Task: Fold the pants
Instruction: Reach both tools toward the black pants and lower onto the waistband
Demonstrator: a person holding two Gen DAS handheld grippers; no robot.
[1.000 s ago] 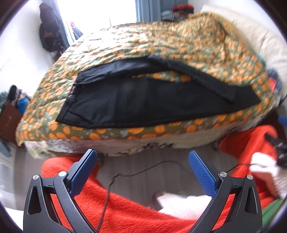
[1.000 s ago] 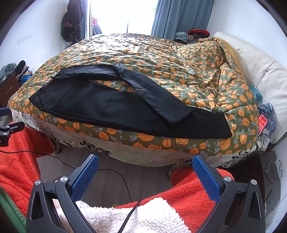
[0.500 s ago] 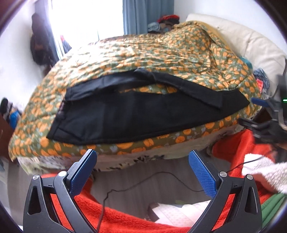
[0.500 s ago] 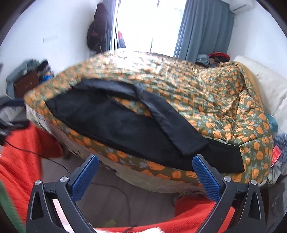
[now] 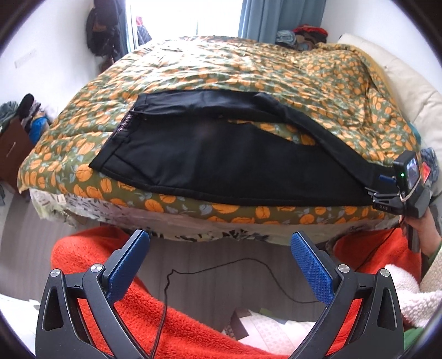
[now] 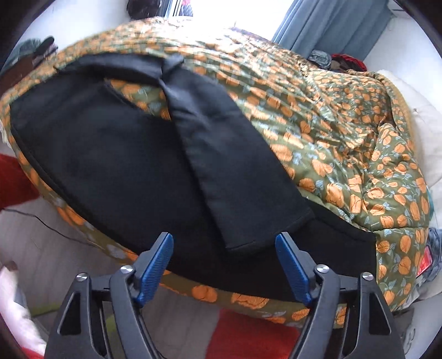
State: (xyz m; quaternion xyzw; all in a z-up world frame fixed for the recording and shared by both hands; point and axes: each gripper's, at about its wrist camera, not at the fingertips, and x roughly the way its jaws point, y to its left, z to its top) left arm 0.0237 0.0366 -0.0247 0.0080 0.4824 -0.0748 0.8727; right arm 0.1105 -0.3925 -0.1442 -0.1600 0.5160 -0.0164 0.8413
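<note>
Black pants (image 5: 221, 160) lie flat on the bed, waistband (image 5: 121, 132) to the left and legs running right. The far leg (image 6: 221, 154) crosses diagonally over the near one. Its hem (image 6: 265, 234) lies just ahead of my right gripper (image 6: 224, 239). The right jaws are closing, with the hem in line with the gap and the blue pads not pressing on cloth. In the left wrist view, that gripper's camera block (image 5: 408, 171) sits at the leg ends. My left gripper (image 5: 219, 237) stands open and empty over the floor, short of the bed edge.
An orange-flowered quilt (image 5: 276, 77) covers the bed. Orange fleece (image 5: 132, 312) and a thin black cable (image 5: 248, 261) lie below the left gripper, on the grey floor. A cream headboard (image 5: 408, 91) is at the right, with curtains (image 5: 276, 16) and piled clothes behind.
My right gripper has dropped and moved in toward the bed to the leg hems, and its jaws have narrowed. It now shows at the right of the left wrist view, which shifted slightly.
</note>
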